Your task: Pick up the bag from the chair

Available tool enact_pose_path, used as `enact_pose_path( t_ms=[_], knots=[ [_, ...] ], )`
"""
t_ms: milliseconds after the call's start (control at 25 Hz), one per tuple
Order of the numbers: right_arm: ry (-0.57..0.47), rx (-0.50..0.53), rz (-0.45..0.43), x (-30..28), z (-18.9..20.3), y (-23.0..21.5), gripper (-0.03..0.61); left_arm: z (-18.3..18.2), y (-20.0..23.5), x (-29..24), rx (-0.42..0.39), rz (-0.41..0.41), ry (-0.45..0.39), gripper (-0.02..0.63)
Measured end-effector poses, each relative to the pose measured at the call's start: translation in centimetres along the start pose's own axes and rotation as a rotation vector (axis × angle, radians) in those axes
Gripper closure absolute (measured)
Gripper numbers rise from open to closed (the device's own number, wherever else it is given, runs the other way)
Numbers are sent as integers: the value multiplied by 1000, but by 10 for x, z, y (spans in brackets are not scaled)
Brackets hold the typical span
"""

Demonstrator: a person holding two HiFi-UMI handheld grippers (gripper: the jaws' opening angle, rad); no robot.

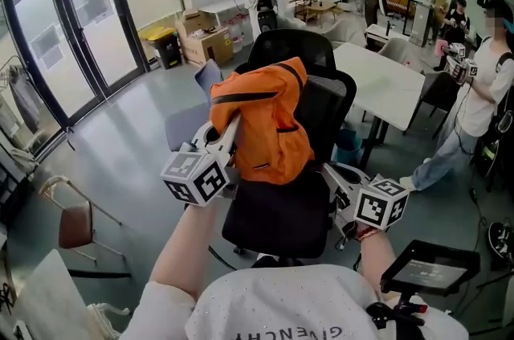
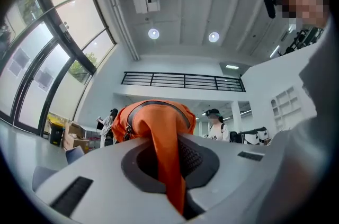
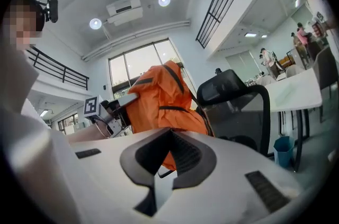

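An orange bag (image 1: 269, 125) hangs in the air above the seat of a black office chair (image 1: 277, 218), in front of its backrest. My left gripper (image 1: 231, 125) is raised and shut on the bag's orange strap (image 2: 167, 164), which runs down between the jaws in the left gripper view; the bag (image 2: 153, 114) bulges just beyond the tips. My right gripper (image 1: 331, 174) is lower, at the chair's right side, apart from the bag. In the right gripper view its jaws (image 3: 169, 133) meet at the tips with nothing gripped, and the bag (image 3: 164, 96) and chair (image 3: 233, 90) lie ahead.
A white table (image 1: 385, 81) stands behind the chair on the right, with a person (image 1: 482, 89) beside it. A grey-blue chair (image 1: 189, 125) sits to the left, a brown chair (image 1: 76, 226) lower left. Glass doors (image 1: 72, 33) line the left wall. A dark screen (image 1: 430, 266) is at lower right.
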State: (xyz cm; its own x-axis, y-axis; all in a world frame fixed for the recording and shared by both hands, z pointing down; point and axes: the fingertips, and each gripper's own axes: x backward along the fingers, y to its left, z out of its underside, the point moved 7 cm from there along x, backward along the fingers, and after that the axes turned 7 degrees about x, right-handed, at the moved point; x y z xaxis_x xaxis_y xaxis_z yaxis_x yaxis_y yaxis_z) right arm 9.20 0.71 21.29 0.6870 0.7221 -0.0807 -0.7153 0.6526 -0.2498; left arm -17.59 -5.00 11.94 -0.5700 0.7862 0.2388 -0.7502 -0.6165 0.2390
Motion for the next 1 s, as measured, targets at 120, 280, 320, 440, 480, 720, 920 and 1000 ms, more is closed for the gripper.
enact_pose_path(
  t_ms=[120,280,320,440,480,720,920,1000],
  knots=[
    [5,42,-25,7,-9,8,577,-19,-20,15,-26,26,-60,600],
    [-20,83,-54,15,-19,34,577,-44,-46,44,-69,53,-90,600],
    [-30,87,-58,19,-22,40,577,-49,-53,52,-76,56,-95,600],
    [-54,90,-62,30,-28,50,577,-59,-69,74,-87,47,-126,600],
    [-61,87,-62,32,-29,51,577,-61,-71,79,-88,42,-132,600],
    [-129,54,-64,36,-34,54,577,-64,-70,91,-111,50,-139,600],
    [-173,15,-64,46,-40,63,577,-66,-79,96,-87,91,-167,600],
    [-169,9,-46,51,-31,63,577,-59,-84,100,-83,101,-163,600]
  ],
)
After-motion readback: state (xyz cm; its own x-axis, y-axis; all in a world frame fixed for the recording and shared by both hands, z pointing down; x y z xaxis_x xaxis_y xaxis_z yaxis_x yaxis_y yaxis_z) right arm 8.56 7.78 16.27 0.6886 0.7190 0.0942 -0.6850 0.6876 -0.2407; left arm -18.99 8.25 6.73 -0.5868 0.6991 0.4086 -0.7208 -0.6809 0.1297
